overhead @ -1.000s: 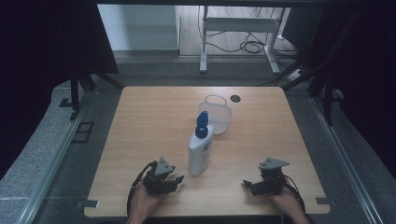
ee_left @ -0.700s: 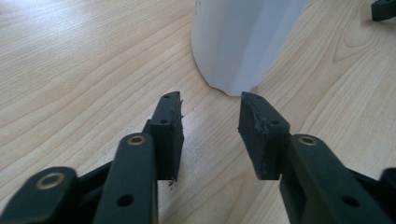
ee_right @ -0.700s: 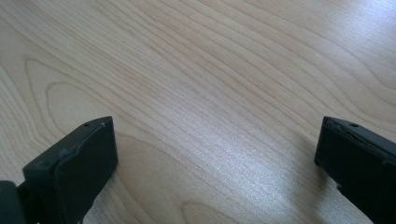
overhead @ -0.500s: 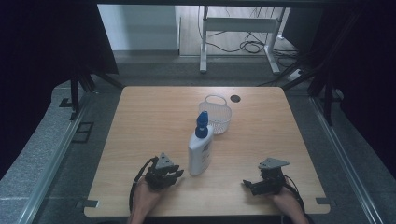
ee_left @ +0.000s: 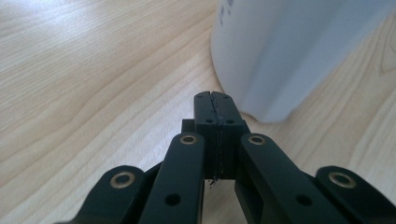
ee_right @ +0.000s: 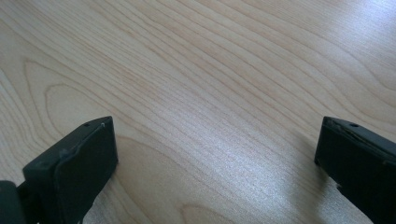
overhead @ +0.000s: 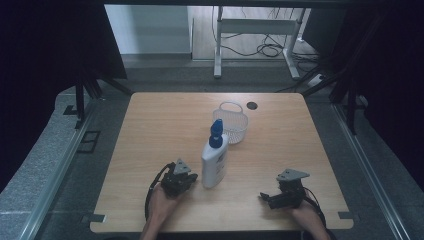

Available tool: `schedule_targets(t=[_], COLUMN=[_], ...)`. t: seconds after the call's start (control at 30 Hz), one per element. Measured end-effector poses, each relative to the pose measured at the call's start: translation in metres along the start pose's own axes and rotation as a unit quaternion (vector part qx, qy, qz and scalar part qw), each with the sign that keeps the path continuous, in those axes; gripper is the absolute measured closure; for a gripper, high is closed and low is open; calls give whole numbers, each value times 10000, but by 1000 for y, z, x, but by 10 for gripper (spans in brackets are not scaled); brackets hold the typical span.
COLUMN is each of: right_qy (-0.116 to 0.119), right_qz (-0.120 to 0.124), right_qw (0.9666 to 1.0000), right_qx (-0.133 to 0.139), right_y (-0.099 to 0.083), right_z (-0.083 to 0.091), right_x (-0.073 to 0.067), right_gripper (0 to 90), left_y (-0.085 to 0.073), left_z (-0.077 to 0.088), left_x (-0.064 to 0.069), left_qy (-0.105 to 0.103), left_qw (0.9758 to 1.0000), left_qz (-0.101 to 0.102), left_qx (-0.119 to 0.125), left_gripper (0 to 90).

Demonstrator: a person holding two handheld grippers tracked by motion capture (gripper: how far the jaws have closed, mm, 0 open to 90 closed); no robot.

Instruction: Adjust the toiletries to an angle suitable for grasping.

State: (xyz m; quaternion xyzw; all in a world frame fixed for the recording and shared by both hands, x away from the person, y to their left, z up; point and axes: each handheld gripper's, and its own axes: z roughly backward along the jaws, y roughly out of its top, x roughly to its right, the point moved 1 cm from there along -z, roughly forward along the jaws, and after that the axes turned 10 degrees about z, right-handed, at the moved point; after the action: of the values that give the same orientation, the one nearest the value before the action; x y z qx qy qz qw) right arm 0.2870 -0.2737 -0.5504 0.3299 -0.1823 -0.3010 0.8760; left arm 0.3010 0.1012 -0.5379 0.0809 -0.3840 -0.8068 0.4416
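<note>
So, biggest first: the wooden table [overhead: 150, 130] took up most of the high view, w/ a white bottle [overhead: 215, 167] w/ blue cap standing upright near its middle-front, and a small white wire basket [overhead: 232, 125] just behind it, close but whether touching I couldn't tell. A dark round spot [overhead: 251, 105] sat further back.

The left gripper [overhead: 191, 178] lay low on the table just beside the bottle's base. In the left gripper view its jaws were pressed together, nothing between them, tips right at the foot of the bottle [ee_left: 289, 51]; they had just been closing. The right gripper [overhead: 266, 198] rested well apart from the bottle, jaws wide apart over bare wood [ee_right: 210, 93].

Judgement: approach step, no grasp yet. W/ the left jaws together, next move prob. needs either re-opening them wide enough to span the bottle's body, or a careful nudge at the base. Pushing low is safer; the bottle's tall and could tip.
</note>
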Motion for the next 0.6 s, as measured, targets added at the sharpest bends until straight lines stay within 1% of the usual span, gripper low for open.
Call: schedule_targets(t=[0.03, 0.23, 0.37, 0.4, 0.53, 0.6], right_qy=[0, 4, 5, 5, 6, 8], right_qz=[1, 6, 7, 8, 11, 11], right_qw=[10000, 10000, 10000, 10000, 10000, 10000], right_qx=[0, 0, 1, 1, 2, 1], right_y=[0, 0, 0, 0, 0, 0], right_z=[0, 0, 0, 0, 0, 0], right_x=[0, 0, 0, 0, 0, 0], right_gripper=[0, 0, 0, 0, 0, 0], left_y=[1, 3, 4, 4, 3, 4], left_z=[-2, -11, -12, -12, -12, -12], left_x=[0, 2, 4, 5, 7, 9], left_qy=[-13, -32, -63, -42, -97, -120], left_qw=[10000, 10000, 9999, 9999, 9999, 9998], left_qz=[24, -25, -81, -92, -101, -140], left_qx=[2, -11, 15, 10, -6, -31], left_gripper=[892, 892, 891, 892, 891, 891])
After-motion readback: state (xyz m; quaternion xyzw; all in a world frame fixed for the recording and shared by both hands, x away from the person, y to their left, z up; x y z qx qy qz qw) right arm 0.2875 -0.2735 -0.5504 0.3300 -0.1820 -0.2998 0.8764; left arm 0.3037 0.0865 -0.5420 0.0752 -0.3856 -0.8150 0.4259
